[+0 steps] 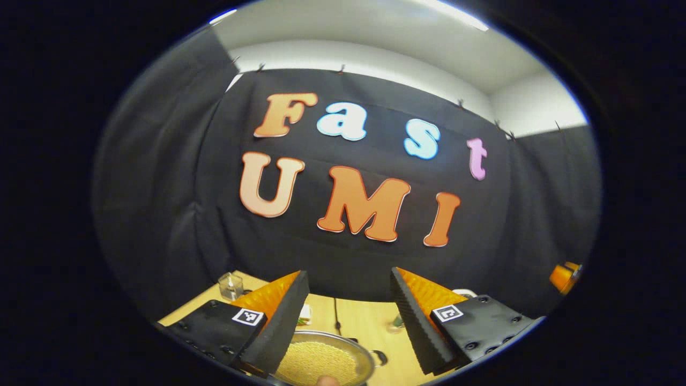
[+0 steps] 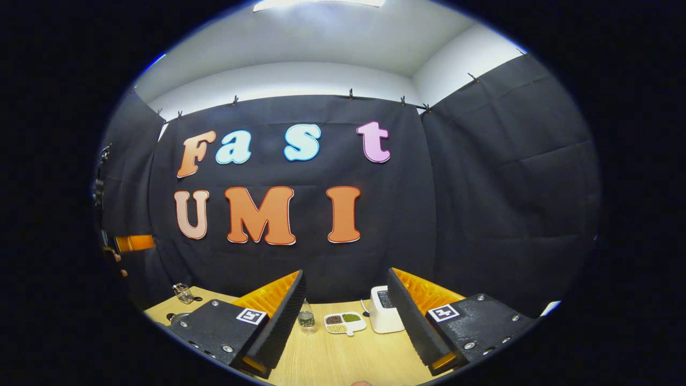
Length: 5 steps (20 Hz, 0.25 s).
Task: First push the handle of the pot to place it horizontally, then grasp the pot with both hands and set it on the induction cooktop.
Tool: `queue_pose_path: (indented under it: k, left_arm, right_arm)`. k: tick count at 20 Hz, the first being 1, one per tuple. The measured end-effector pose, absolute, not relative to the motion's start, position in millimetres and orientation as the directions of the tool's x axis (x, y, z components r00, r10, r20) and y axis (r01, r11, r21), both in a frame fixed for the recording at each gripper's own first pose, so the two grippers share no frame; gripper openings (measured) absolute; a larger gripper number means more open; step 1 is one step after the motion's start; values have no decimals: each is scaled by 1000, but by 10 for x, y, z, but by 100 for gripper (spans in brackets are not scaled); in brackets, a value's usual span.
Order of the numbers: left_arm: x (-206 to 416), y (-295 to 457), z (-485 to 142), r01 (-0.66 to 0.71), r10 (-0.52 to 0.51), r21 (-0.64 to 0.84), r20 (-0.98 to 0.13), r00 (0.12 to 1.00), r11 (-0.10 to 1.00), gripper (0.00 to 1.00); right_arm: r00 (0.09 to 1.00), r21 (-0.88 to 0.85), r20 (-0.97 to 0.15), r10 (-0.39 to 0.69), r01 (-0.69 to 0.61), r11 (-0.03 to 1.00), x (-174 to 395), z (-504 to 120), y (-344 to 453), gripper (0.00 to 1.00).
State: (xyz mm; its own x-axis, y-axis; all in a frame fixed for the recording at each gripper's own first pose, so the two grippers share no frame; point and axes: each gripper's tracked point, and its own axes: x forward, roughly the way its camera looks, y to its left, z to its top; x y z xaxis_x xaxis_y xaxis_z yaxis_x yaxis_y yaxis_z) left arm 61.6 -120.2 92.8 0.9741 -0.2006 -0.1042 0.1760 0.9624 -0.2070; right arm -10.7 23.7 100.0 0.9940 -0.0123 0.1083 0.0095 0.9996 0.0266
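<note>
The wooden table [image 2: 343, 359] is taken as the landmark, seen low in both views. On it, at its near edge in the left gripper view, the pot [image 1: 321, 360] is seen, round metal rim, yellowish grainy fill, a small loop handle [image 1: 379, 357] on its right side; the long handle cannot be made out. No induction cooktop can be identified. Toward the table's back edge in the right gripper view, a white boxy appliance [image 2: 381, 316] is placed, a divided dish of grains [image 2: 343, 323] just beside it, then a small clear bottle [image 2: 306, 316]. A glass jar [image 1: 231, 286] is noted at the table's far left corner. Left gripper [image 1: 348, 316] is held above the pot, fingers spread wide, nothing pinched. Right gripper [image 2: 345, 316] is likewise spread apart, empty, raised over bare table. Step judged: start, handle push not yet begun. The next move calls for lowering a gripper beside the pot's handle and nudging it sideways.
</note>
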Motion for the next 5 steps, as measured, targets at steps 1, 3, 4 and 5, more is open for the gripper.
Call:
queue_pose_path:
  k: [1, 3, 4, 5]
  left_arm:
    - [645, -845, 1132, 111, -122, -148, -71, 990, 983, 100]
    - [644, -328, 1457, -16, 16, -18, 16, 1000, 1000, 99]
    - [624, -226, 1542, -40, 40, 5, 42, 998, 999, 96]
    - [577, -216, 1539, -49, 48, 12, 57, 997, 999, 97]
  right_arm:
    - [993, 24, 116, -8, 5, 1000, -161, 1033, 213, 94]
    - [990, 14, 138, -13, 11, 1000, -188, 1112, 123, 94]
    - [988, 9, 150, -22, 21, 1000, -183, 1138, 75, 88]
    - [987, 7, 159, -32, 31, 999, -180, 1151, 26, 88]
